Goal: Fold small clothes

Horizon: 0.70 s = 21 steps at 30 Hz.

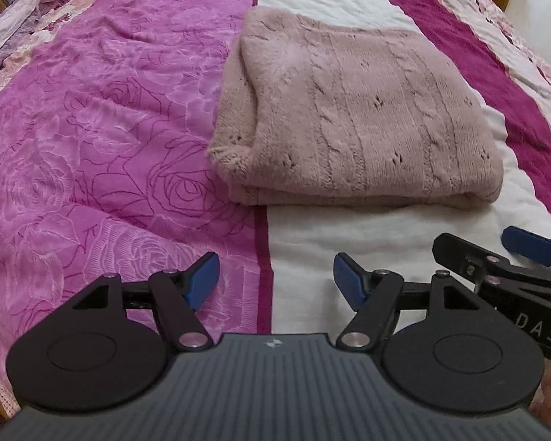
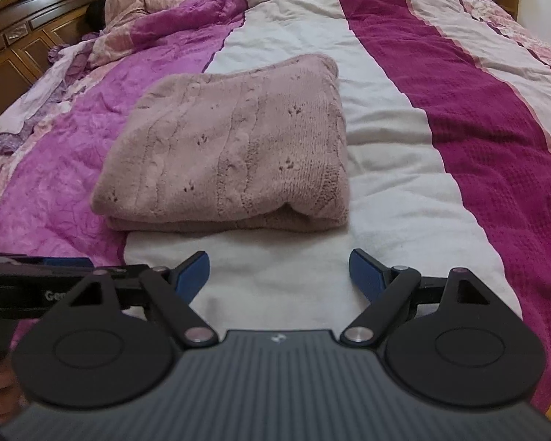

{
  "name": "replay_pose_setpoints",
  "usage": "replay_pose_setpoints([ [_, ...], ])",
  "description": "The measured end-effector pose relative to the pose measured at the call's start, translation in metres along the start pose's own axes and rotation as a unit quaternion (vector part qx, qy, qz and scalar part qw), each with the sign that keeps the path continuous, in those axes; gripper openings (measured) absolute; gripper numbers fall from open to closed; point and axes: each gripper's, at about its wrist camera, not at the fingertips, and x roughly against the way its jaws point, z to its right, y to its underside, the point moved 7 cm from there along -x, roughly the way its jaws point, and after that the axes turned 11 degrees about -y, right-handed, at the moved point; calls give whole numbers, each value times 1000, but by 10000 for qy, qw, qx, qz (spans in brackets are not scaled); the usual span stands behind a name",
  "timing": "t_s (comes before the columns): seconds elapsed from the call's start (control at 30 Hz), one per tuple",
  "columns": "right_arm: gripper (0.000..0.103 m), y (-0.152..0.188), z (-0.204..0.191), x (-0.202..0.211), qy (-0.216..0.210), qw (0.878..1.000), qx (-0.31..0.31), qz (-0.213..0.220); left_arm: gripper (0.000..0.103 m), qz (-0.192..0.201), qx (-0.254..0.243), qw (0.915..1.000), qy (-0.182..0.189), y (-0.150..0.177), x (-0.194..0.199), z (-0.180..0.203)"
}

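Note:
A dusty-pink cable-knit sweater (image 1: 352,110) lies folded into a thick rectangle on the bed, also seen in the right wrist view (image 2: 231,143). My left gripper (image 1: 275,279) hovers open just short of its near folded edge, nothing between the blue pads. My right gripper (image 2: 280,273) is open too, a little back from the sweater's near right corner, with only white cover under it. The right gripper (image 1: 510,253) also shows at the right edge of the left wrist view. The left gripper's black arm (image 2: 36,275) shows at the left of the right wrist view.
The bed cover has a pink rose-print band (image 1: 110,128), a white band (image 2: 385,183) and a dark magenta band (image 2: 496,147). Rumpled bedding (image 2: 187,7) lies at the far end. A wooden headboard (image 2: 29,33) stands at far left.

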Motion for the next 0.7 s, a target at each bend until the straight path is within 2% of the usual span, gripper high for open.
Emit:
replay_pose_setpoints([
  [0.17, 84, 2, 5, -4, -51, 9999, -138, -21, 75, -25, -61, 10000, -17, 1, -3, 2],
  [0.7, 85, 4, 2, -6, 3, 10000, -51, -45, 75, 16, -107, 9999, -51, 3, -3, 4],
])
